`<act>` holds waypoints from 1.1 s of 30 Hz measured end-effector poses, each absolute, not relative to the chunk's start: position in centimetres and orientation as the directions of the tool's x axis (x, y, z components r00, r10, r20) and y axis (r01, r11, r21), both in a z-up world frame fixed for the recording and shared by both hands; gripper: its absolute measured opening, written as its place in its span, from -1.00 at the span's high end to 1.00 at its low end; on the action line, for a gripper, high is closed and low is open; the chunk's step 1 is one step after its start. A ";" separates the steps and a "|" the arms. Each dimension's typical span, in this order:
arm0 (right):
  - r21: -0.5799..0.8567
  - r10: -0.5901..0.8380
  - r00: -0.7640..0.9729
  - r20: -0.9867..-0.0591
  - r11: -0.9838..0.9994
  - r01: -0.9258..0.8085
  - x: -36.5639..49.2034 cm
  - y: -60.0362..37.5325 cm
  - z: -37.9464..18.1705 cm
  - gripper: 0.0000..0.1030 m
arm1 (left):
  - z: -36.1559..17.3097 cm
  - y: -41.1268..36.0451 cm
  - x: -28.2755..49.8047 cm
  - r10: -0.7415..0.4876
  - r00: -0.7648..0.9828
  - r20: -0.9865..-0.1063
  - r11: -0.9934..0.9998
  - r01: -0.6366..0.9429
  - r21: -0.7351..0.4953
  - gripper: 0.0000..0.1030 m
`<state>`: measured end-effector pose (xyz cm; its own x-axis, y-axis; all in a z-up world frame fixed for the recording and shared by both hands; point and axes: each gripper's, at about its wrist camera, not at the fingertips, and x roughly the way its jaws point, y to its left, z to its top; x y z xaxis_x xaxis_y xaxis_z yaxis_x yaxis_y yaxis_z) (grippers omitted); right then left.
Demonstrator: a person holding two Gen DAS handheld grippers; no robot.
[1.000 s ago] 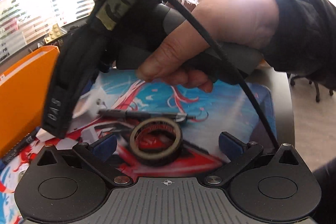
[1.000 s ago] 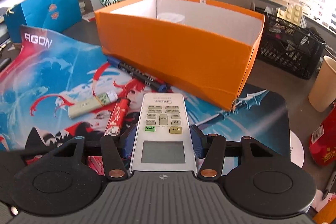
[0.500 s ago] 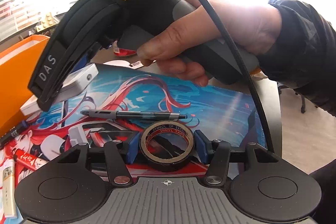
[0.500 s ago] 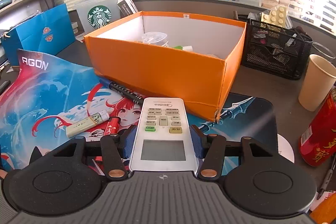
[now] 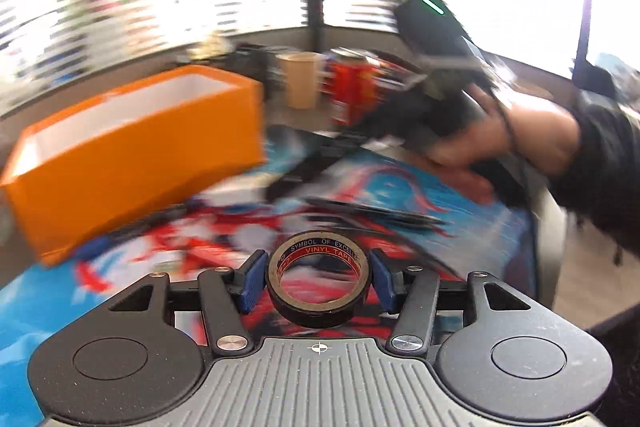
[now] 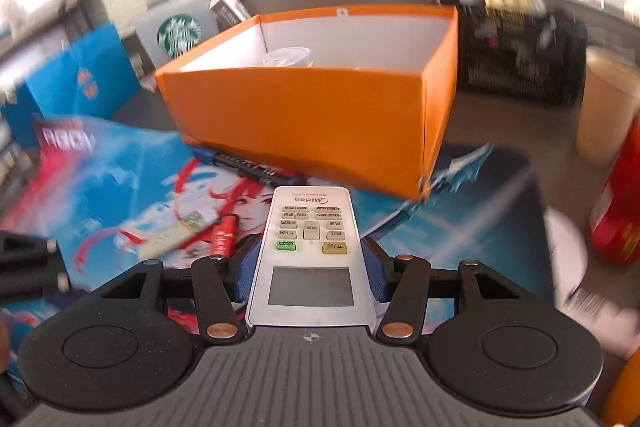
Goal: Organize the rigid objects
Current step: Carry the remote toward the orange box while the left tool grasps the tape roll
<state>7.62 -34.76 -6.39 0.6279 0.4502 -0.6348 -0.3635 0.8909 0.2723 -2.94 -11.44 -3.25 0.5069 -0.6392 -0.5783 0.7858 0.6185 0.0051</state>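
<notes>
1. Left wrist view: the left gripper (image 5: 318,277) has its blue pads closed against a roll of tape (image 5: 318,285), held above the printed mat (image 5: 472,223); the background is smeared by blur.
2. Its orange box (image 5: 132,163) sits to the left; the contents cannot be seen.
3. Right wrist view: the right gripper (image 6: 310,277) clamps a white remote (image 6: 310,251).
4. A possibly clear lid (image 6: 288,58) peeks over the box's rim.

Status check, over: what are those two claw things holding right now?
Left gripper shut on tape roll. Right gripper shut on remote. Orange box ahead, path open.
</notes>
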 end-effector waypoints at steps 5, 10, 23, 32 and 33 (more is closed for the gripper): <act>0.549 0.586 0.599 -0.546 0.790 -0.272 7.5 -37.3 -7.4 0.02 | 0.9 -7.7 0.0 -0.590 0.596 -0.544 0.715 0.699 -0.009 -0.03; 0.615 0.636 0.598 -0.489 0.737 -0.281 7.7 -37.2 -5.6 0.02 | 4.4 -6.2 3.5 -0.535 0.677 -0.505 0.778 0.628 0.019 -0.03; 0.607 0.641 0.662 -0.389 0.719 -0.338 10.5 -38.0 1.0 0.02 | 7.1 -6.1 15.0 -0.453 0.683 -0.573 0.854 0.516 -0.060 -0.03; 0.613 0.614 0.696 -0.373 0.726 -0.312 18.3 -38.6 2.1 0.02 | 3.0 -8.8 24.0 -0.345 0.634 -0.692 0.904 0.422 -0.064 -0.03; 0.615 0.611 0.693 -0.384 0.729 -0.302 19.1 -38.5 1.6 0.02 | 2.3 -9.1 24.6 -0.337 0.623 -0.705 0.905 0.420 -0.061 -0.03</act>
